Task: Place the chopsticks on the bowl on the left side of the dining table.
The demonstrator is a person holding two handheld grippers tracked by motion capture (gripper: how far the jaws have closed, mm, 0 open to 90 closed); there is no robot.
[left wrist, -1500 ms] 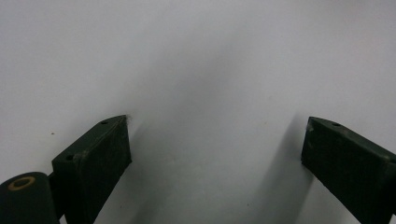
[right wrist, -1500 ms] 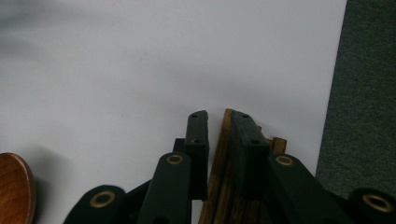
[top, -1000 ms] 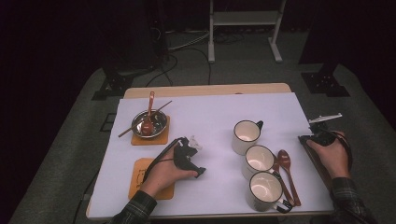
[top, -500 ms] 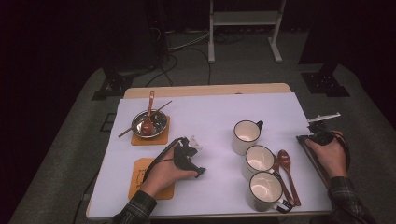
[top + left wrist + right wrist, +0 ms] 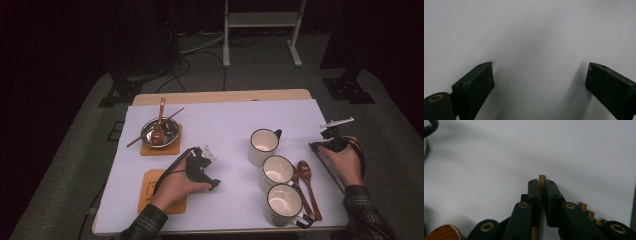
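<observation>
Between the pads of the right gripper (image 5: 541,188), clamped tight, a wooden chopstick (image 5: 541,179), tip poking just past them, more sticks (image 5: 591,214) just beside on the white table (image 5: 230,120). Looks like the pick-up step. Next: lift clear, carry past the mugs (image 5: 263,145) toward the far bowl (image 5: 160,131); left gripper (image 5: 537,82) wide apart, idle.

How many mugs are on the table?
3: a back mug, a middle mug and a front mug, lined up diagonally right of centre. None seems hidden.
</observation>
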